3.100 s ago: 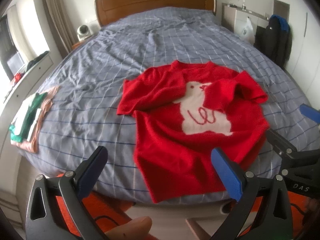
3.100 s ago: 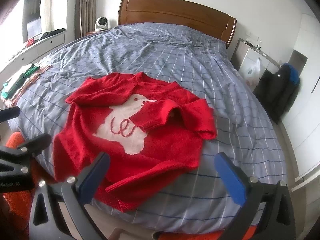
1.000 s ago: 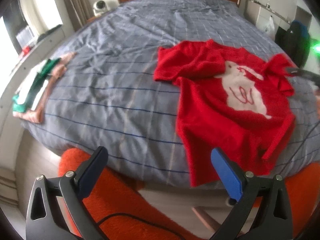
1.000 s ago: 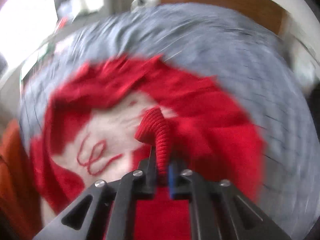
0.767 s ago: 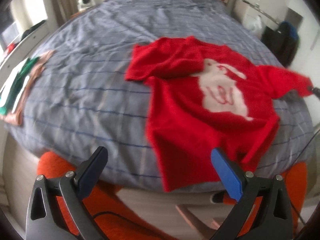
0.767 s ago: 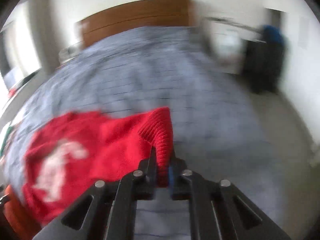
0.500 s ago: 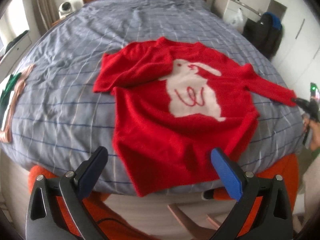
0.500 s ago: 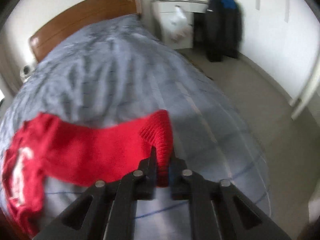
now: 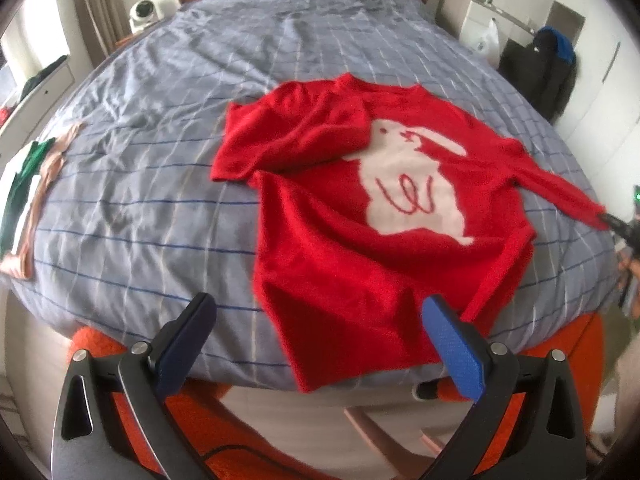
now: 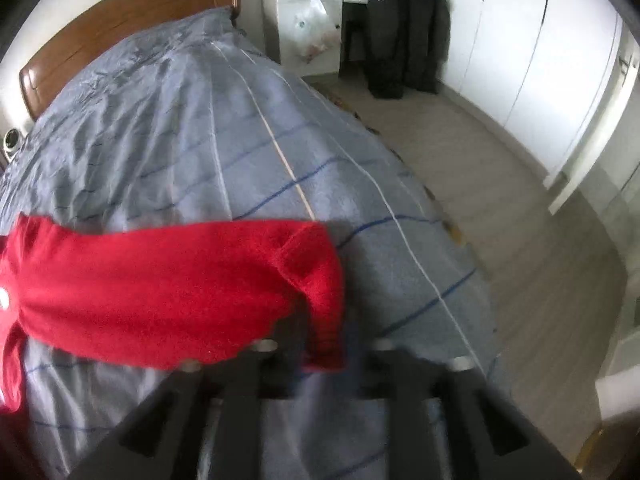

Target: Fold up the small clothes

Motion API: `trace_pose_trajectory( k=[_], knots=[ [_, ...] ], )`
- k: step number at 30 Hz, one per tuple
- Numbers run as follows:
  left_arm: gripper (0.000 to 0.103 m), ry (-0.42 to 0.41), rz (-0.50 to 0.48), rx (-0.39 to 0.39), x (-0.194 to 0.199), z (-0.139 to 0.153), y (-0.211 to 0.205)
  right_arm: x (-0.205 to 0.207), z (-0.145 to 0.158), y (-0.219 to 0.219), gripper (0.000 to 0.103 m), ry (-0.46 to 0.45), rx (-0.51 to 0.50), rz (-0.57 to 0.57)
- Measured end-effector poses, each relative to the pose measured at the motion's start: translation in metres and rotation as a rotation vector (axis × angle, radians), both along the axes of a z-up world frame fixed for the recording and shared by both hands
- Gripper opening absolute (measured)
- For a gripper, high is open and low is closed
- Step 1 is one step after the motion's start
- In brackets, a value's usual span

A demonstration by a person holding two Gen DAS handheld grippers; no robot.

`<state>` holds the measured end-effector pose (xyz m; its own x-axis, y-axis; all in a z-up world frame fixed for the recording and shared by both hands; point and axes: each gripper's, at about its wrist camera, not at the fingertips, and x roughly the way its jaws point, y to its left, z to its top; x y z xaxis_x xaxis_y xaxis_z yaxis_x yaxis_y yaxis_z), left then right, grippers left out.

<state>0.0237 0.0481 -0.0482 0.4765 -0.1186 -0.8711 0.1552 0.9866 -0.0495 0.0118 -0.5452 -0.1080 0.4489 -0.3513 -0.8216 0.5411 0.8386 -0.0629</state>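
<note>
Left wrist view: red knit sweater (image 9: 360, 208) with white rabbit motif, front up, near foot edge of the blue-checked bed (image 9: 140, 168). One sleeve (image 9: 280, 136) folded across the chest; the other sleeve (image 9: 560, 188) drawn out straight toward the right gripper (image 9: 612, 224). Left gripper (image 9: 320, 328): fingers wide apart, empty, hovering off the hem. Stack of folded clothes (image 9: 24, 192) at far left edge.

Right wrist view: right gripper (image 10: 324, 356), blurred; jaws look parted around the ribbed cuff (image 10: 320, 292), whether it still pinches cannot be told. Sleeve lies across the bed.

Risks: hem overhangs the edge, so a tug could slide the sweater floorward; a snagged cuff would drag the sleeve crooked
</note>
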Motion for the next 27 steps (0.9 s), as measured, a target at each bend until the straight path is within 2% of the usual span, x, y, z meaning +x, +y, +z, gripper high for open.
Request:
trace_pose_trajectory(
  k=[1,2,4,6,9,11,13,15,16,18,20,21,22,24,27],
  knots=[
    [0.103,-0.004,0.011,-0.003,0.0,-0.001,0.004,-0.007,0.011,0.012,0.06,-0.011,-0.053,0.013],
    [0.103,-0.005,0.018,-0.007,0.0,-0.002,0.007,-0.015,0.026,0.034,0.06,-0.024,-0.124,0.054],
    [0.103,-0.006,0.032,-0.017,0.0,-0.006,0.013,-0.026,0.043,0.075,0.061,-0.026,-0.16,0.145],
    [0.103,-0.009,0.037,-0.022,0.002,-0.01,0.015,-0.034,0.054,0.131,0.063,-0.057,-0.069,0.271],
    [0.103,-0.004,0.033,-0.046,0.004,-0.01,0.012,-0.029,0.051,0.22,0.07,-0.112,0.236,0.451],
    [0.103,-0.015,0.029,-0.06,0.002,-0.005,0.012,-0.015,0.039,0.28,0.071,-0.122,0.353,0.522],
    [0.103,-0.035,0.031,-0.059,-0.004,0.0,0.014,-0.004,0.02,0.325,0.072,-0.071,0.415,0.535],
    [0.103,-0.048,0.033,-0.057,-0.011,0.002,0.018,0.0,-0.003,0.353,0.072,-0.006,0.575,0.549],
    [0.103,-0.051,0.032,-0.051,-0.013,-0.001,0.02,-0.003,-0.012,0.362,0.072,0.024,0.61,0.546],
    [0.103,-0.046,0.037,-0.027,-0.016,-0.012,0.024,-0.007,-0.026,0.372,0.072,0.053,0.616,0.537],
    [0.102,-0.001,0.047,-0.011,-0.012,-0.026,0.025,-0.003,-0.038,0.377,0.05,0.082,0.562,0.573],
    [0.102,0.011,0.049,-0.021,-0.012,-0.029,0.026,-0.003,-0.042,0.374,0.012,0.105,0.534,0.575],
    [0.102,0.015,0.048,-0.033,-0.012,-0.029,0.029,-0.003,-0.045,0.363,0.003,0.115,0.559,0.557],
    [0.102,-0.004,0.043,-0.034,-0.015,-0.025,0.031,-0.017,-0.039,0.346,0.003,0.127,0.585,0.557],
    [0.102,-0.029,0.041,-0.005,-0.014,-0.024,0.034,-0.047,-0.027,0.312,0.003,0.145,0.538,0.547]
  ],
)
